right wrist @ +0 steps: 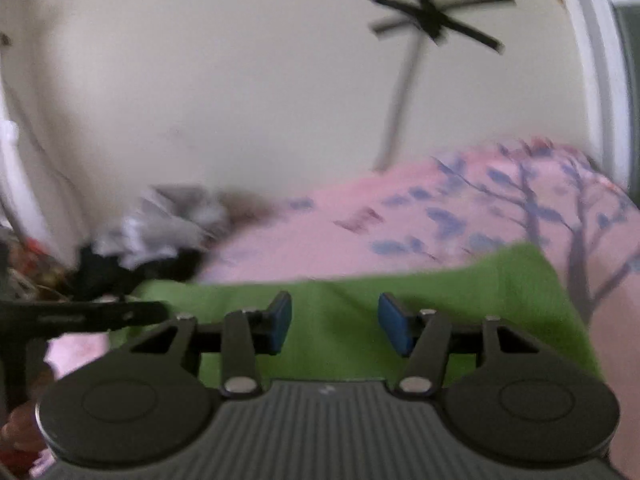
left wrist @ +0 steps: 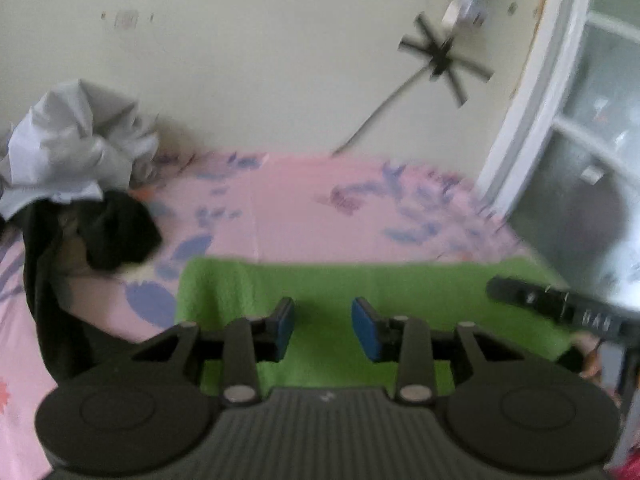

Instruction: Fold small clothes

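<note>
Right below the cameras, we had the left hand-held gripper (left wrist: 323,329) with its blue pads (left wrist: 285,326) standing apart, nothing pinched between them, only green cloth (left wrist: 360,284) showing behind the gap. Same story on the other side: the right hand-held gripper (right wrist: 335,322) hung over that cloth with its blue pads (right wrist: 394,322) apart and the gap bare. Whether either set of fingertips touched the fabric, we could not tell; both views were blurred.

The green cloth lay spread flat on the bed, on a pink bedsheet (left wrist: 280,208) printed with blue leaves and branches. Its far edge ran fairly straight across the left view, and its left end looked rolled or doubled over. At the right edge of the left view we caught the other gripper's black finger reaching in above the cloth, with a bit of the person's hand (left wrist: 590,354) beneath it.

Further back on the left, a heap of clothes sat on the sheet: a black garment (left wrist: 120,232) in front, a crumpled grey-white garment (left wrist: 80,148) behind it, up against the wall.

Beyond that, we saw a pale wall (left wrist: 260,60), a black star-shaped mark (left wrist: 440,56) on it, and a white-framed window (left wrist: 532,92) at the right.
</note>
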{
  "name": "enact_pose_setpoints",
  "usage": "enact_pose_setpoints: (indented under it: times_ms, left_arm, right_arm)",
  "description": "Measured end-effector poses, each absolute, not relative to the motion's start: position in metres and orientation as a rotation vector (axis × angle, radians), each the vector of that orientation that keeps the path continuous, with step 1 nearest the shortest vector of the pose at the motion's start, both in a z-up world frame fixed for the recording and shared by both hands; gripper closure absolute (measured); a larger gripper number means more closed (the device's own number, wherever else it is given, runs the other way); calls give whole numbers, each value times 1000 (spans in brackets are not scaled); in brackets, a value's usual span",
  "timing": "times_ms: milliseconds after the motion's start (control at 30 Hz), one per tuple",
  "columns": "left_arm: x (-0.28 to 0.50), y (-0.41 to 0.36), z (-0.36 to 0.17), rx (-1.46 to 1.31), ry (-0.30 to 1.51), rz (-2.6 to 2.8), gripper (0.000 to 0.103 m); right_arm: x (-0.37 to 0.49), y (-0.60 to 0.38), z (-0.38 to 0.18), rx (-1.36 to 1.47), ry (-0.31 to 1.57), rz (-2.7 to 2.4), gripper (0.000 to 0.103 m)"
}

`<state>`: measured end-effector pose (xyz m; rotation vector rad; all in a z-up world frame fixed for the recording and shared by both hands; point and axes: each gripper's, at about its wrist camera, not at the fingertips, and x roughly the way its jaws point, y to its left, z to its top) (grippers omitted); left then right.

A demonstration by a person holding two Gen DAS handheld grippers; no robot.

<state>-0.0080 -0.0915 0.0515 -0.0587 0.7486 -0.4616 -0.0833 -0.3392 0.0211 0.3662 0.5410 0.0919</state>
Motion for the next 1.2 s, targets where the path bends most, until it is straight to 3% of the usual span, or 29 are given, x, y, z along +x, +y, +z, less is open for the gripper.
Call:
enact_pose_setpoints:
  times_ms: [67, 133, 200, 467, 633, 667, 767, 933, 1067, 1133, 1200]
  left_arm:
    - [0, -92, 33, -27, 772, -420, 75]
    - [1, -87, 28, -19, 741, -416, 82]
    - [2, -88, 28, -16, 745, -407, 82]
    - [-5, -93, 28, 31, 706, -400, 81]
    - [-22, -81, 36, -36, 712, -442, 60]
    - [-27, -81, 39, -42, 707, -445, 58]
    - [-35, -83, 48, -74, 701, -513, 58]
    - [-37, -105, 47, -65, 725, -599, 61]
    - [-31, -118, 24, 10, 777, -556, 64]
    - [-34, -117, 26, 19, 780, -557, 64]
    - [-33, -113, 30, 3, 792, -564, 62]
  right_arm:
    - [-84, -356, 6, 343, 556, -7, 103]
    - [-92, -384, -5, 497, 545, -16, 103]
    - [-99, -400, -12, 619, 533, 1, 103]
    - [-116, -393, -13, 633, 504, -24, 103]
    - [-139, -392, -8, 656, 488, -33, 103]
    - [-144, -388, -5, 637, 483, -29, 97]
    - [-157, -370, 6, 562, 457, 10, 49]
    - [-156, -338, 6, 455, 492, 90, 50]
    - [-152, -338, -3, 404, 528, 59, 61]
    - [-161, -352, 4, 450, 506, 45, 58]
    - [-179, -374, 13, 508, 431, 10, 46]
